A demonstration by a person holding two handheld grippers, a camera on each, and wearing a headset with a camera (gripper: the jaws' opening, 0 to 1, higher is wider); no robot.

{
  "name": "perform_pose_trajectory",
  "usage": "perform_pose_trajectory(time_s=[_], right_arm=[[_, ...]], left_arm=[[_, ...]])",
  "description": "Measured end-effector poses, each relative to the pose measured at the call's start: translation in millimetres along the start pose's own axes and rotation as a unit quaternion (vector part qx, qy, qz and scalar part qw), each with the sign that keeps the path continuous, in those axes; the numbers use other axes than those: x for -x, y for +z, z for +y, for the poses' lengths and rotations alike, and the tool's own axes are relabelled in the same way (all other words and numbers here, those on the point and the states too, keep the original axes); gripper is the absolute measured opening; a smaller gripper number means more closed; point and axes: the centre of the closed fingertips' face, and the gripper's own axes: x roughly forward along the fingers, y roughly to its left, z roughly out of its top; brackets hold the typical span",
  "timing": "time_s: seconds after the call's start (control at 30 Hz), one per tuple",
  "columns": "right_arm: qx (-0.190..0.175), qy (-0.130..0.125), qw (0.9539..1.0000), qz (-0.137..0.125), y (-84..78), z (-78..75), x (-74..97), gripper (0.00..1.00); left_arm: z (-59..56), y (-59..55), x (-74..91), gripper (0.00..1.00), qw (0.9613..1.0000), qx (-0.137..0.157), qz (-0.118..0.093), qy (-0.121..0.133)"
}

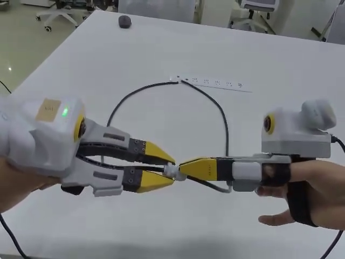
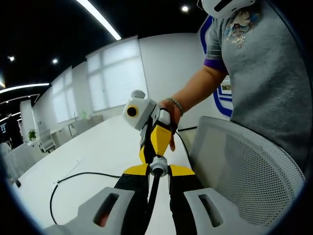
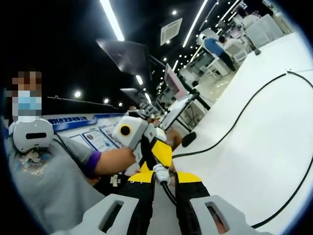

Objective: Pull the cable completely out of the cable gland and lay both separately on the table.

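Between the left tongs [image 1: 173, 170], closed on it, sits the cable gland [image 1: 171, 172] on its cable [image 1: 222, 116], the right tongs [image 1: 183, 168] (grip not clear) touching it.

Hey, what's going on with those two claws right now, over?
Left gripper shut on cable gland. Right gripper shut on cable beside it. Cable not yet out, rest looped on table. Nothing in the way.

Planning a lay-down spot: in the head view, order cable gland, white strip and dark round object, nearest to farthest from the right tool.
1. cable gland, at right tool's tip.
2. white strip, mid-table.
3. dark round object, far edge.
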Motion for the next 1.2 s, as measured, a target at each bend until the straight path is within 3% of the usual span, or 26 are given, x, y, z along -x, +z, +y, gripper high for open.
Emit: perform_pose_trajectory(time_s=[0.13,0.47,0.7,0.73,0.83,0.87,0.93,1.0,1.07,1.17,1.2], right_arm=[[-0.033,0.018,0.9993,0.003,-3.6,3.7,-0.5,0.10],[-0.070,0.033,0.9969,0.011,-3.9,5.2,0.9,0.08],[-0.067,0.033,0.9967,0.031,-8.2,6.2,1.2,0.08],[-0.065,0.032,0.9968,0.034,-8.4,6.8,1.2,0.08],[-0.007,0.017,0.9989,0.044,-6.8,5.3,1.2,0.08],[0.016,0.009,0.9981,0.058,-8.2,6.1,1.5,0.08],[0.051,-0.004,0.9967,0.063,-6.7,5.6,0.5,0.07],[0.095,-0.019,0.9925,0.075,-6.4,5.9,-0.1,0.07],[0.141,-0.040,0.9851,0.089,-7.6,5.4,-1.1,0.07],[0.202,-0.069,0.9702,0.114,-10.3,3.0,-2.6,0.07],[0.238,-0.079,0.9606,0.120,-10.3,2.4,-3.6,0.07]], left_arm=[[-1.4,1.6,-0.2,0.15,1.0000,-0.006,-0.002,-0.004],[-2.3,3.6,-0.9,0.15,0.9999,-0.013,-0.003,-0.007],[-5.8,1.9,-2.3,0.15,0.9998,-0.016,0.001,-0.012],[-5.9,1.8,-2.4,0.15,0.9998,-0.016,0.000,-0.012],[-4.2,0.9,-2.1,0.15,0.9999,-0.014,0.002,-0.009],[-4.4,0.5,-2.2,0.15,0.9999,-0.011,0.001,-0.010],[-2.7,-0.6,-1.9,0.15,0.9999,-0.007,0.003,-0.008],[-2.3,-1.1,-1.6,0.15,1.0000,-0.005,0.002,-0.007],[-0.9,-3.3,-1.5,0.15,1.0000,0.001,0.004,-0.004],[-0.6,-7.7,-2.3,0.15,0.9999,0.008,0.009,-0.003],[0.3,-9.2,-2.0,0.15,0.9999,0.014,0.010,-0.001]])
